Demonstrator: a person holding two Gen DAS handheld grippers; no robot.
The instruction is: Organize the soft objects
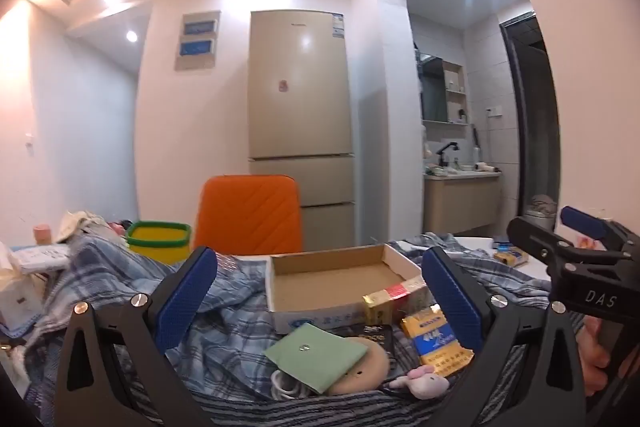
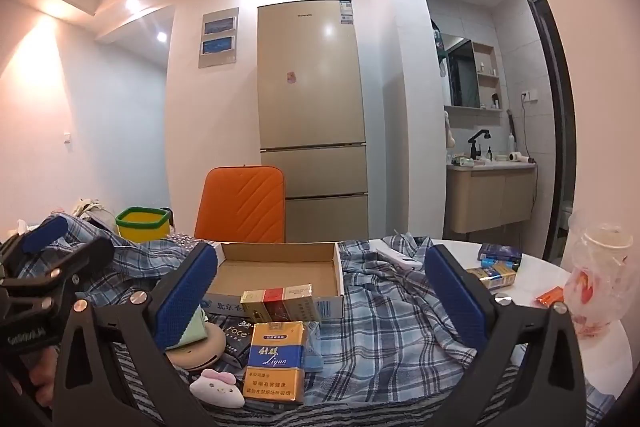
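Note:
An open, empty cardboard box [image 1: 340, 277] [image 2: 280, 273] sits on a blue plaid cloth [image 1: 224, 327] [image 2: 384, 315] on the table. In front of it lie a pink-and-white plush toy [image 1: 424, 383] [image 2: 218, 389], a green cloth pouch [image 1: 316, 351] [image 2: 194, 331] over a tan round object [image 1: 366, 367] [image 2: 200, 349], a blue-and-gold cigarette pack [image 1: 436, 341] [image 2: 276, 363] and a red-and-gold pack [image 1: 390, 301] [image 2: 280, 303]. My left gripper [image 1: 320, 307] is open above these, holding nothing. My right gripper [image 2: 320, 303] is open and empty too. Each shows at the other view's edge.
A yellow tub with a green rim [image 1: 158, 239] [image 2: 142, 223] and an orange chair back [image 1: 250, 215] [image 2: 242, 205] stand behind the box. A plastic-wrapped cup [image 2: 600, 275], small boxes [image 2: 498, 263] and a white remote [image 2: 400, 259] lie at the right. Clutter lies at the left [image 1: 36, 259].

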